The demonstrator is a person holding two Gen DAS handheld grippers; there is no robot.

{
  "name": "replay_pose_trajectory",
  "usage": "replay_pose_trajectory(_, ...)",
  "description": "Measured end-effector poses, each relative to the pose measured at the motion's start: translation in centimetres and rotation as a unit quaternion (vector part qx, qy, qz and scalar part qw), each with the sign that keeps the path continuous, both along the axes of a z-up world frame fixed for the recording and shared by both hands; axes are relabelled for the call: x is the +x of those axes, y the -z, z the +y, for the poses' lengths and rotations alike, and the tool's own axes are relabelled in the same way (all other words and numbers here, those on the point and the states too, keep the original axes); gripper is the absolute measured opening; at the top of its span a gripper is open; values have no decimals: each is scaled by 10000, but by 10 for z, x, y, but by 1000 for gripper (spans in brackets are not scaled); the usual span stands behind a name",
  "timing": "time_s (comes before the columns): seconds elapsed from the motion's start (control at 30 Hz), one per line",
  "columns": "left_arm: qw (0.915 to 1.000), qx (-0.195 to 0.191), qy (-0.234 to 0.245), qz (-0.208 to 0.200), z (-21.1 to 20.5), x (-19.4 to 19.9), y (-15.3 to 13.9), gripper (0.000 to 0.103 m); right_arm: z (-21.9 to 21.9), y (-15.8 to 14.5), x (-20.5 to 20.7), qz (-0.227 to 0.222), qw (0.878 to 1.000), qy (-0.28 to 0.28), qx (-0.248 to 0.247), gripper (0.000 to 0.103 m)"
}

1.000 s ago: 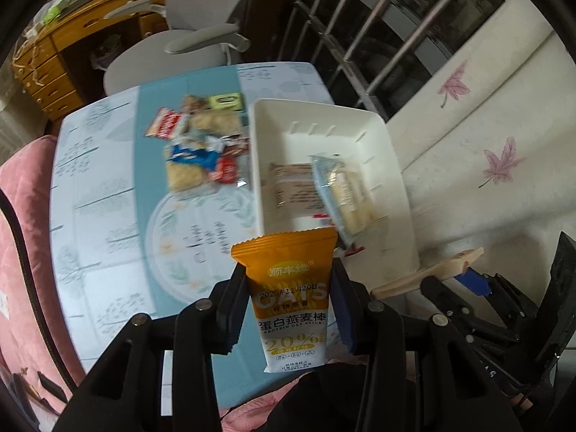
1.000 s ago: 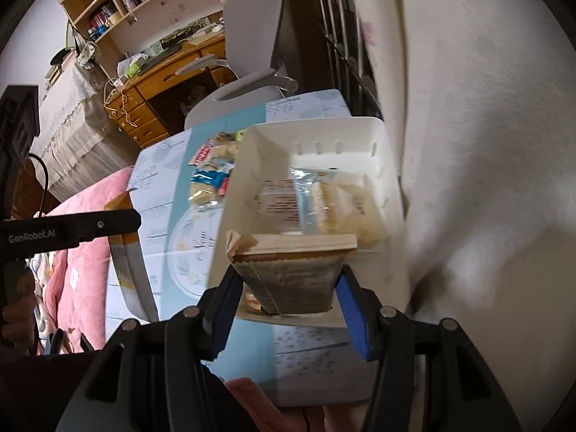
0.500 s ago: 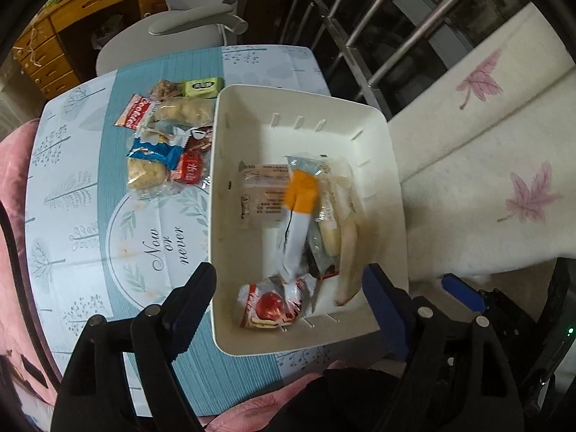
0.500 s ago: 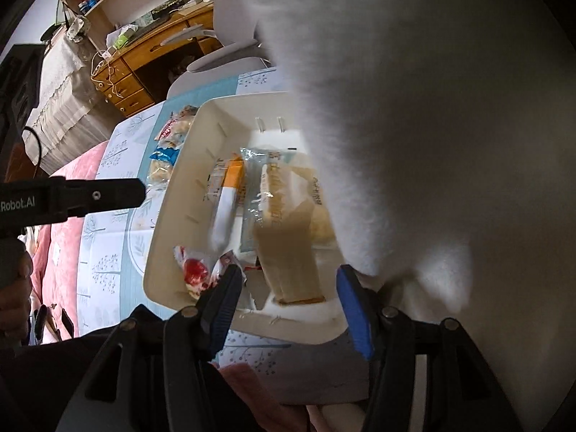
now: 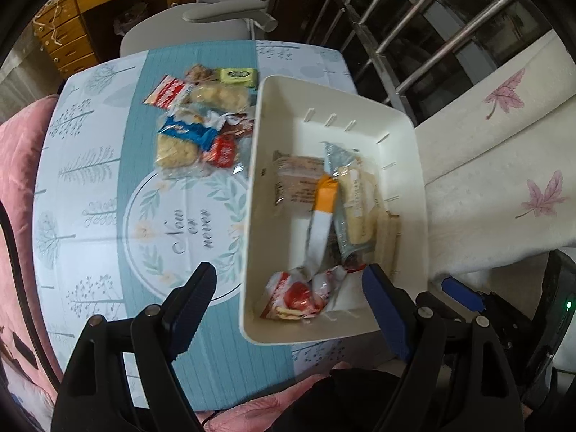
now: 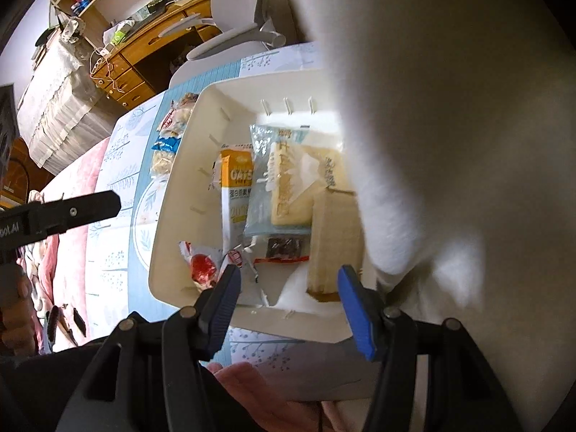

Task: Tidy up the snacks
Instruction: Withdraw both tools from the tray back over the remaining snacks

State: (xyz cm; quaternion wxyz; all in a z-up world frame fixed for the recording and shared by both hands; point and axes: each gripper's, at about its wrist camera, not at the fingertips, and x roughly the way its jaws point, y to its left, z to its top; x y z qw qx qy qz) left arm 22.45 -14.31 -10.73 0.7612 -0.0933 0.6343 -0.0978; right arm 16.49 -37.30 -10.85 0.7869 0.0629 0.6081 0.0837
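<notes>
Both hand-held grippers empty, jaws apart over the bin [image 5: 403,118]; remaining snack pile [image 5: 201,122] lay up-left of left hand-held gripper [image 5: 288,288], nearer than right hand-held gripper [image 6: 286,288]

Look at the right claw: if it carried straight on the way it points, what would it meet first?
Probably the tan wafer pack lying in the white tray, just ahead of the open right claw. Depth is unclear; the tray floor may come first.
</notes>
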Motion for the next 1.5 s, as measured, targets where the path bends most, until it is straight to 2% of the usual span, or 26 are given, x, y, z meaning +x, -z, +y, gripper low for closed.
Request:
replay_pose_trajectory(0.2, 9997, 67, -118, 184, 33, -15, 9, 82, 11, 11, -3, 314, 9990, 287, 170, 56)
replay_pose_trajectory(0.4, 9995, 252, -41, 189, 76, -28, 6, 82, 42, 21, -13, 736, 9945, 595, 455, 56)
replay_pose_trajectory(0.7, 9983, 341, 443, 146, 146, -42, 3, 82, 111, 23, -31, 828, 9890, 952, 778, 56)
replay_pose_trajectory(0.93, 9959, 386, 806, 156, 197, -39, 4, 82, 164, 18, -42, 484, 9826, 1479, 1012, 56)
replay_pose_trajectory(1.07, 9950, 384, 902, 188, 223, -25, 4, 82, 188, 11, -41, 190, 9799, 1688, 1044, 56)
replay_pose_trajectory(1.27, 9949, 376, 892, 282, 248, 14, 8, 82, 220, 5, -32, -240, 9773, 1869, 970, 56)
replay_pose_trajectory(1.5, 9955, 318, 756, 465, 245, 76, 21, 83, 251, 0, -4, -1146, 9745, 1805, 682, 56)
